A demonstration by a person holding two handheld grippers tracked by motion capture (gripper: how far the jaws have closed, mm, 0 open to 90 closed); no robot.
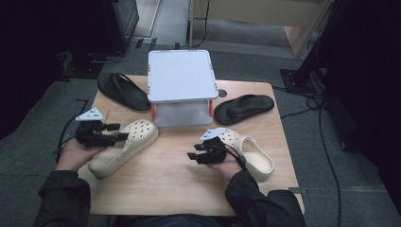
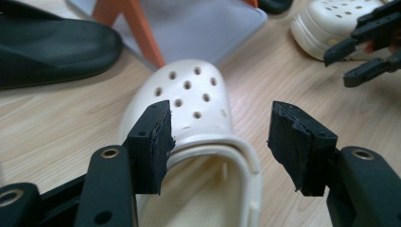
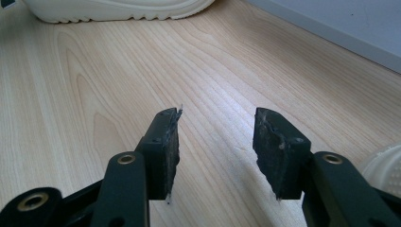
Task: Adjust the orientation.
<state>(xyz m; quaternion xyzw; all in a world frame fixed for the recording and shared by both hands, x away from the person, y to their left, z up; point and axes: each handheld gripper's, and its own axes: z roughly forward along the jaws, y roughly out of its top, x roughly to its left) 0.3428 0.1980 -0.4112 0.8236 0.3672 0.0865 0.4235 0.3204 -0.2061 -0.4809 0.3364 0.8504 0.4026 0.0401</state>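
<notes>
At nine o'clock on the table (image 1: 179,184), the left gripper (image 1: 118,132) hangs with its jaws wide apart and empty over the heel end of the left clog (image 1: 124,147), whose holed toe points toward one o'clock at the grey stand (image 1: 179,75), a black sandal (image 1: 123,91) lying beyond at eleven. Toward four o'clock the right gripper (image 1: 194,154) points left over bare wood, jaws well apart and holding nothing, with the right clog (image 1: 253,155) just beside the hand and a second sandal (image 1: 243,109) at two.
</notes>
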